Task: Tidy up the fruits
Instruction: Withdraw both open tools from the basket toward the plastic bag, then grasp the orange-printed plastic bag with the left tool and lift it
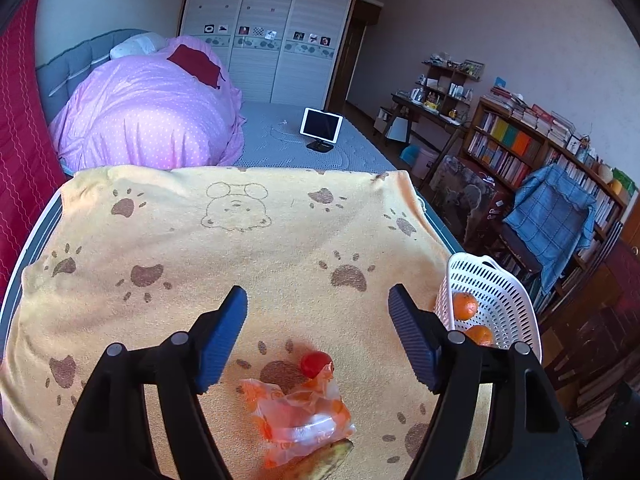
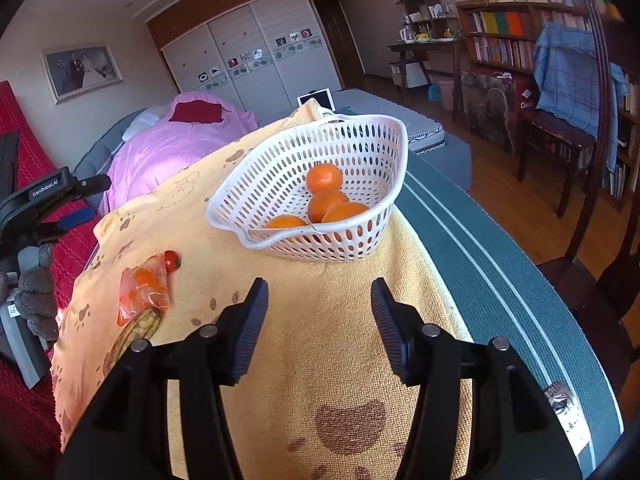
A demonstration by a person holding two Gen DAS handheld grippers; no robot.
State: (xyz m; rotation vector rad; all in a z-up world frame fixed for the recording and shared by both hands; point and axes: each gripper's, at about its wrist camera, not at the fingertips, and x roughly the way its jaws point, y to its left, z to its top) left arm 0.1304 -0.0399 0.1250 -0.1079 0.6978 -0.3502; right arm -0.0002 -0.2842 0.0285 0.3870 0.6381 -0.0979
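Holding both grippers over the towel [image 2: 320, 344], I have nothing between either pair of fingers. My left gripper [image 1: 318, 312] stands wide apart, my right gripper [image 2: 319, 304] apart too, only cloth below them.

Readable writing is scarce: "GenRobot.AI" on the side of my left gripper, seen from the right wrist, and "Classic" on a red box [image 2: 526, 98] by the shelves.

Just under my left fingers lie a small red fruit [image 1: 315, 363], an orange plastic bag [image 1: 298, 412] touching it, and a browned banana [image 1: 328, 460] at the frame's bottom edge. The white basket [image 1: 506, 300] sits at the towel's right edge. The left view shows only two oranges [image 1: 465, 306] in it; the right view shows four. Only the right view shows my grey-gloved hand [image 2: 38, 292].

The towel is yellow with brown paw prints and a bear outline, spread over a striped grey surface. Beyond lie a bed with a pink quilt [image 1: 152, 116], a tablet [image 1: 321, 124] on its stand, a white wardrobe [image 1: 264, 40], a desk, full bookshelves [image 1: 532, 148], and a chair draped in blue cloth [image 1: 554, 212].
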